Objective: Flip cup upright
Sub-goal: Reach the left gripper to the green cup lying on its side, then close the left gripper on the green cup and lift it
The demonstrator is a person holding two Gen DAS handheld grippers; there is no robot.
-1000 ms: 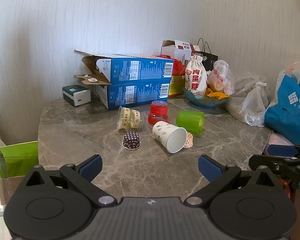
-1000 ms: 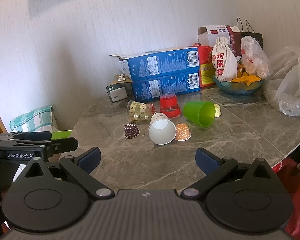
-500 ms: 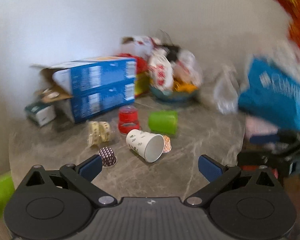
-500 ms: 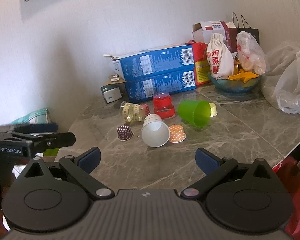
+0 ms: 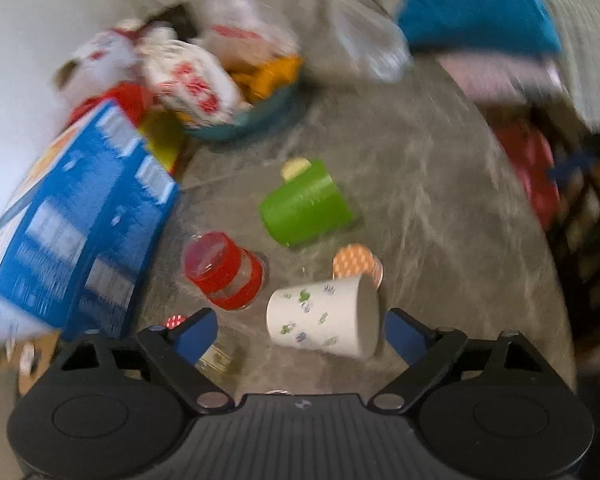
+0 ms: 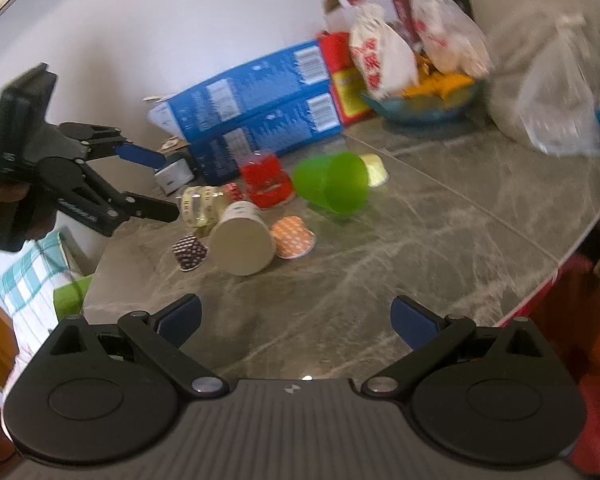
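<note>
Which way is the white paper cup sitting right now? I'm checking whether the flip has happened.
Tipped on its side. The white paper cup lies on the table; the right wrist view shows its open mouth facing sideways.

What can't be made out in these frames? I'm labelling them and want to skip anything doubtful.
- Left wrist view: motion blur smears the print on the blue cardboard boxes and the white drawstring bag.
- Left wrist view: the left gripper hides most of the clear taped cup.
- Right wrist view: the white patterned paper cup shows mainly its mouth; its pattern is hidden.
</note>
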